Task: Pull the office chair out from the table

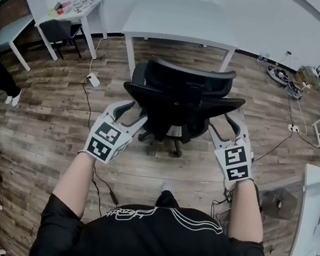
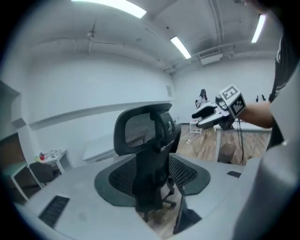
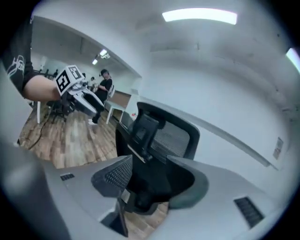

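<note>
Wood-plank floor (image 1: 45,130): brown, runs under and all round the office chair.
White table (image 1: 183,19): directly beyond the chair; its front edge is close to the chair's headrest.
Office chair (image 1: 179,100): black, mesh back and headrest, on a wheeled base on the floor. Its back faces the camera wearer. In the head view the seat looks clear of the table top, but how far cannot be told.
Side table (image 1: 76,11): white, beyond the chair and to its left, well apart, with small clutter on top.
Camera wearer (image 1: 154,238): black shirt, nearer than the chair, both forearms reaching toward it.
Second person (image 1: 2,78): dark legs and white shoes, far left of the chair.
Left gripper (image 1: 131,114): at the left edge of the chair back, pointing at it. Jaws are spread wide and hold nothing; its own view shows the chair beyond the gap, pads not on it.
Right gripper (image 1: 223,127): at the right edge of the chair back. Jaws are spread wide and also hold nothing, with the chair framed between them and clear of the pads.
Marker cubes (image 1: 105,141): black-and-white squares on each gripper, on the near side of the chair.
Power strip (image 1: 93,79): white, on the floor left of the chair, cable trailing from it.
</note>
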The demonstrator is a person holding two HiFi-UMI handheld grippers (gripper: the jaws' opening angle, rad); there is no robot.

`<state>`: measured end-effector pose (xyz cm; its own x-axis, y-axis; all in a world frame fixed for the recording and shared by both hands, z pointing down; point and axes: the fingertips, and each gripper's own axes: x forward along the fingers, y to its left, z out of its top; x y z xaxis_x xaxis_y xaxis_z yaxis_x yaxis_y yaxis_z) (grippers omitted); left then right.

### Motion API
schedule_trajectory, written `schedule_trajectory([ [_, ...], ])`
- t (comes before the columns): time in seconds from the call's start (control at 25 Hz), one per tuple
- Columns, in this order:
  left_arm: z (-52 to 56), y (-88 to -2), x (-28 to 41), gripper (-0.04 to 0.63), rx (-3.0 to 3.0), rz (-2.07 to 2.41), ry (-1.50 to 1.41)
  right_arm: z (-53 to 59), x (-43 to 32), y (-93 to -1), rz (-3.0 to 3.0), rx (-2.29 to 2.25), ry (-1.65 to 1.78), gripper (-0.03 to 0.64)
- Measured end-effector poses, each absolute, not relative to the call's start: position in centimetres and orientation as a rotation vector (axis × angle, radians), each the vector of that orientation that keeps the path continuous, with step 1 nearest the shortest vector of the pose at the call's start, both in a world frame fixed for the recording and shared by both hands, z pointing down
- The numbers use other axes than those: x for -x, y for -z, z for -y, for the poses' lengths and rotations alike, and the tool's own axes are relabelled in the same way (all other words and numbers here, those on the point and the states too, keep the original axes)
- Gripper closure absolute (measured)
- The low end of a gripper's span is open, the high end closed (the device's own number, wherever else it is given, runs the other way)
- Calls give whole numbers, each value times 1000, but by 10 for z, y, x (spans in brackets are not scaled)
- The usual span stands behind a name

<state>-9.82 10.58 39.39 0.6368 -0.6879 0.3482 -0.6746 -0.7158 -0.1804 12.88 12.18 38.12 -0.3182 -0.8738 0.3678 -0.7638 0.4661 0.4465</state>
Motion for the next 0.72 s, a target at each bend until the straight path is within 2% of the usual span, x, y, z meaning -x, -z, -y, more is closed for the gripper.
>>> schedule_trajectory([
  [0.04, -122, -386, 94, 384, 2855, -1153, 565, -135, -116, -376, 2192, -1352, 266, 369],
  [0.08, -140, -378, 89, 395, 2895, -1126, 507, -148, -104, -371, 2224, -1350, 280, 412],
  [0.12, -157, -369, 84, 407, 2936, -1090, 448, -160, -95, -366, 2252, -1346, 294, 489],
  [0.16, -174, -360, 79, 421, 2976, -1049, 389, -172, -85, -361, 2283, -1341, 302, 520],
  [0.24, -205, -344, 72, 458, 3047, -979, 270, -196, -67, -350, 2364, -1322, 288, 545],
  [0.48, -267, -314, 67, 580, 3191, -933, 2, -263, -19, -319, 2755, -1180, 40, 581],
  [0.72, -296, -317, 79, 589, 3239, -864, -58, -307, 8, -318, 2905, -1078, -148, 583],
])
